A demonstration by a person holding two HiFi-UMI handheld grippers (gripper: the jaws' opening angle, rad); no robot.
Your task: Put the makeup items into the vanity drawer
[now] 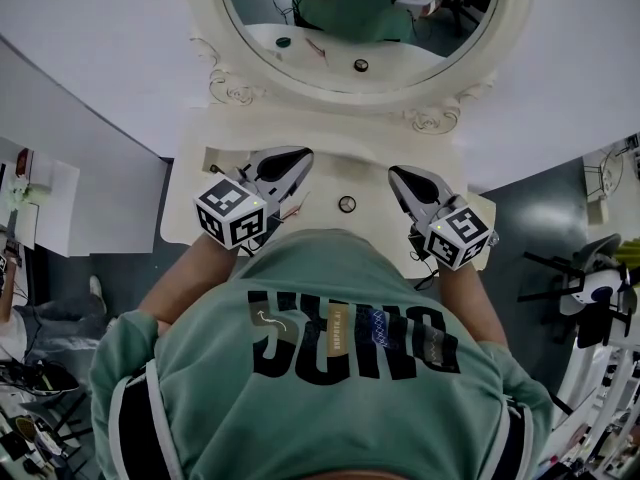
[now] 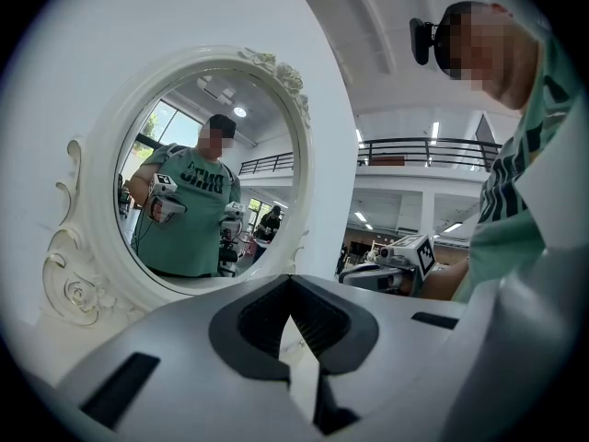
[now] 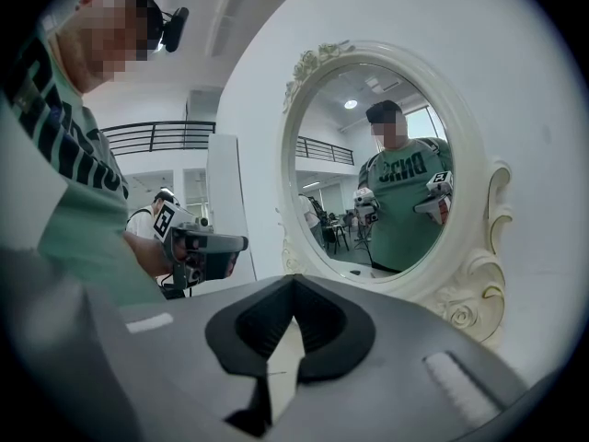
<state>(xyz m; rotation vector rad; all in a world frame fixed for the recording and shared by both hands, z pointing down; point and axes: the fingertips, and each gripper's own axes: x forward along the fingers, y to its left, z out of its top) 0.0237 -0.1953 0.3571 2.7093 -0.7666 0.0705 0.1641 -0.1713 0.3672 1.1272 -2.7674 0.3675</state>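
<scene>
Shirt [image 1: 330, 368], left gripper [image 1: 298, 158], right gripper [image 1: 397, 175], jaws together, toward mirror [image 1: 350, 43]

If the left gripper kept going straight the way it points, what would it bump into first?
The left gripper would probably meet the mirror's white frame first. Nothing shows in between, though depth is hard to judge.

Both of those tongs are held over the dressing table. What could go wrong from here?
The left tongs and right tongs are both shut and empty; reaching down like that could shove the small round item on the vanity top instead of gripping it. The ornate mirror stands close ahead, so a forward swing might knock its frame.
</scene>
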